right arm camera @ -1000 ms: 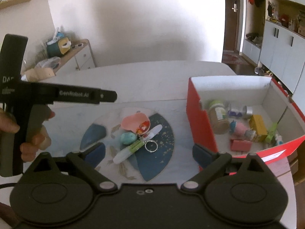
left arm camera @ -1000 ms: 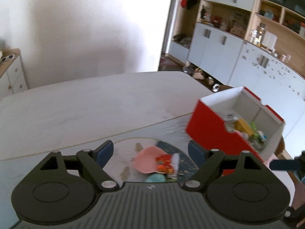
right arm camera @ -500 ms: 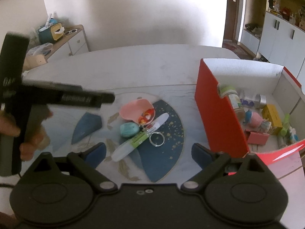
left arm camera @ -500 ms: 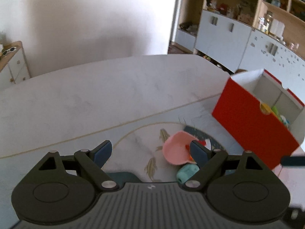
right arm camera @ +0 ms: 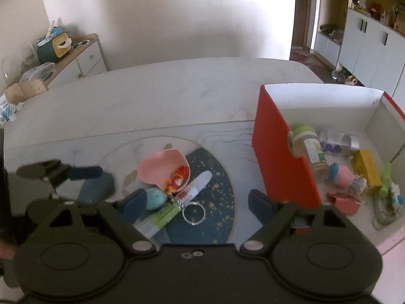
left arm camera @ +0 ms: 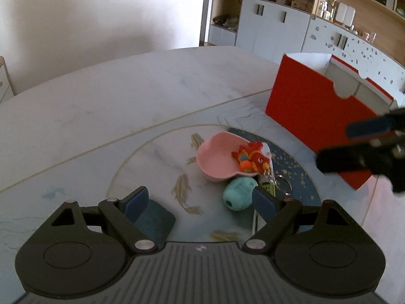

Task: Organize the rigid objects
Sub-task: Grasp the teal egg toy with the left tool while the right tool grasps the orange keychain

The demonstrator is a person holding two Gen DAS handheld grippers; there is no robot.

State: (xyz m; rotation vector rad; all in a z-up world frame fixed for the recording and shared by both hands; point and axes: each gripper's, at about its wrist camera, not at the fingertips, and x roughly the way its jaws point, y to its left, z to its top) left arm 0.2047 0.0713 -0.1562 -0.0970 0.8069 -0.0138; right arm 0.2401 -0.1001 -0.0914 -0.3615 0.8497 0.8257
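Note:
A pink shell-shaped dish [left arm camera: 219, 158] [right arm camera: 162, 167] lies on the table with a red rooster keychain [left arm camera: 250, 160] [right arm camera: 176, 181] at its rim. A teal egg-shaped toy [left arm camera: 239, 193] [right arm camera: 155, 197], a green-and-white marker [right arm camera: 177, 204] and a key ring [right arm camera: 193, 214] lie beside it. My left gripper [left arm camera: 200, 202] is open and empty, just before the teal toy. My right gripper [right arm camera: 197, 202] is open and empty above the marker and ring. A red and white box [left arm camera: 314, 106] [right arm camera: 278, 167] stands to the right, holding several items.
The items rest on a round blue and white patterned mat [right arm camera: 217, 192] on a white marble table [left arm camera: 101, 106]. The box holds a jar [right arm camera: 307, 148], a yellow block [right arm camera: 367, 168] and small toys. A sideboard [right arm camera: 76, 58] and white cupboards [left arm camera: 278, 33] stand beyond the table.
The left gripper has swung left and dropped lower toward the dish and teal toy. The right gripper has moved forward and down over the marker. The box now sits further right in the left view.

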